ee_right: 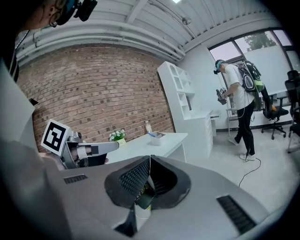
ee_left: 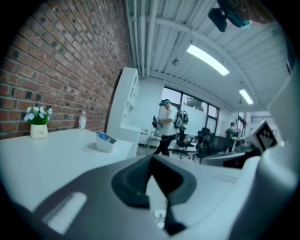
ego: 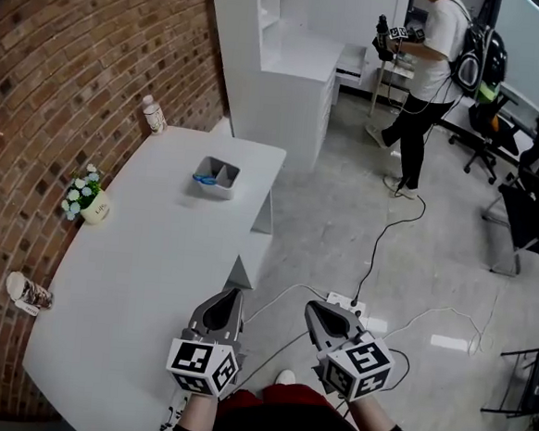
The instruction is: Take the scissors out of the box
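Note:
A small grey box point(ego: 217, 173) stands on the far part of the white table point(ego: 135, 274), and the blue handles of the scissors point(ego: 204, 181) show inside it. The same box point(ee_left: 105, 141) is small and distant in the left gripper view and also in the right gripper view point(ee_right: 156, 136). My left gripper point(ego: 236, 294) hovers over the table's near right edge, jaws together and nothing in them. My right gripper point(ego: 310, 307) is beside it over the floor, also shut and empty. Both point toward the box and are well short of it.
On the table's left side are a flower pot point(ego: 86, 201), a bottle point(ego: 153, 115) and a lying cup point(ego: 27, 293). A white shelf unit point(ego: 282, 53) stands beyond the table. A person point(ego: 431, 79) stands further back. A power strip point(ego: 347, 304) and cables lie on the floor.

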{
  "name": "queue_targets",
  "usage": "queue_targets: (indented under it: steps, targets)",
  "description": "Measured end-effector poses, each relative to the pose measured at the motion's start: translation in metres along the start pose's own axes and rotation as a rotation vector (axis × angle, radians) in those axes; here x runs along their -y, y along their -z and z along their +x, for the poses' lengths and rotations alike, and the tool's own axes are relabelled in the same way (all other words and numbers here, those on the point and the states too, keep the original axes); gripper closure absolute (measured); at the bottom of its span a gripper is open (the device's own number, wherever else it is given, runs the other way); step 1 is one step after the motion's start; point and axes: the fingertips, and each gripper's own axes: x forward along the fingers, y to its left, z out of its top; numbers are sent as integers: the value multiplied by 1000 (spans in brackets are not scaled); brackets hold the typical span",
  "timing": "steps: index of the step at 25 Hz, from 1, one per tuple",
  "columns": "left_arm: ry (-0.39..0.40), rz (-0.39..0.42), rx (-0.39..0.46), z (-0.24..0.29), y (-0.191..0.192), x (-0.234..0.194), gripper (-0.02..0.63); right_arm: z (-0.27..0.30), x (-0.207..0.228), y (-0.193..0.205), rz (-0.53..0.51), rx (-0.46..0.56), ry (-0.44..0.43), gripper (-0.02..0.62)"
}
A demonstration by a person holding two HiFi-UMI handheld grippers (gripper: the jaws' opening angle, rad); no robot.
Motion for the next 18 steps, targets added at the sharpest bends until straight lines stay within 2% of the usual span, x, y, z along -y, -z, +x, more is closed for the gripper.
queue_targets:
  steps: [9, 18]
  targets:
    - [-16, 26, 6, 22, -11, -3, 602, 8, 19, -6, -6, -16, -5, 586]
    - [-62, 42, 11, 43, -27, -32, 601, 27, 30, -17, -13, -23, -9, 586]
